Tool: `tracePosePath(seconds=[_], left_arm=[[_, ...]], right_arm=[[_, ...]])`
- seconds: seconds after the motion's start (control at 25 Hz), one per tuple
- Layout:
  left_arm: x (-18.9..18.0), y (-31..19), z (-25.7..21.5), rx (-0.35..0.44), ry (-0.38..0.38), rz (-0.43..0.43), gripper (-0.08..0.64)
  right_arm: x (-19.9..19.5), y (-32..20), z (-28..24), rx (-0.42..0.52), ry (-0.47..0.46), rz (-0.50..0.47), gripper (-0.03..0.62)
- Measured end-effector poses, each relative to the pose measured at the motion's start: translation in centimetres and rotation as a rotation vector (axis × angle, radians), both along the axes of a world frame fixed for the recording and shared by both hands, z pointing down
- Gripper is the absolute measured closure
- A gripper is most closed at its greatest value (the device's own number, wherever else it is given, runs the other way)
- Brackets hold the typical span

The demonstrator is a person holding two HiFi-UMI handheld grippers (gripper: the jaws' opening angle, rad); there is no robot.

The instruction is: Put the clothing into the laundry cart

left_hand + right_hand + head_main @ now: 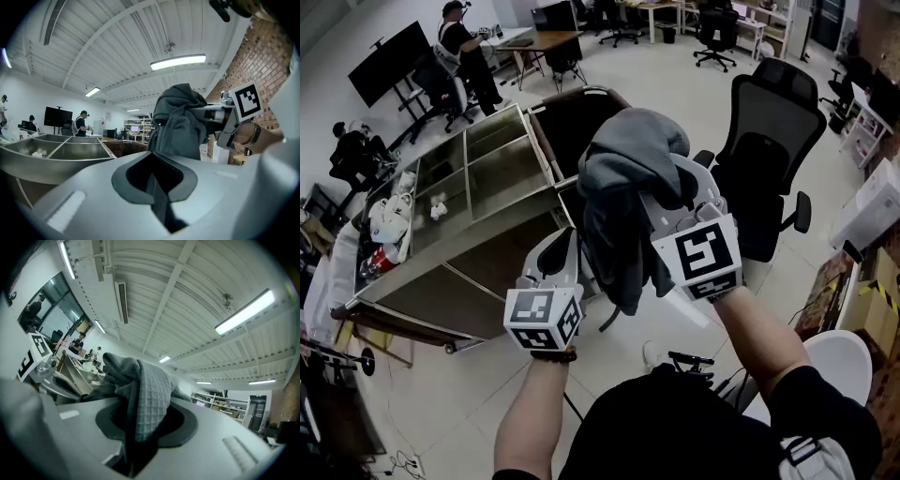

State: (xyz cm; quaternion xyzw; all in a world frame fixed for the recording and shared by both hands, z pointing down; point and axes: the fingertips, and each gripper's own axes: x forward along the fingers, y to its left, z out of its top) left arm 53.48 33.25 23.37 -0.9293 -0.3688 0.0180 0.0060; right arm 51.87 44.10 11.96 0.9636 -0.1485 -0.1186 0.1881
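Note:
A grey waffle-knit garment [623,183] hangs bunched from my right gripper [667,192], which is shut on it and held up at chest height. In the right gripper view the garment [143,397] fills the gap between the jaws and drapes over them. My left gripper [560,251] sits lower and to the left, shut with nothing in it; its jaws meet along a thin seam [155,164]. From it I see the garment [180,119] to the upper right. The steel laundry cart [502,214] with divided compartments stands ahead on the left, just beyond both grippers.
A dark bin [572,127] adjoins the cart's far right end. A black office chair [773,141] stands to the right. White cloth items [392,217] lie at the cart's left end. People [464,52] work at desks in the back left.

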Motion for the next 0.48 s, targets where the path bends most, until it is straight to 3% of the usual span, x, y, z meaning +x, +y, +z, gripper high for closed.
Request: tracePosePath(seconds=[0.48], left_arm=[[5.4, 2.6, -1.1, 0.011, 0.016, -0.047, 0.558]], right_arm=[[8.4, 3.4, -6.5, 0.027, 0.068, -0.028, 0.474]])
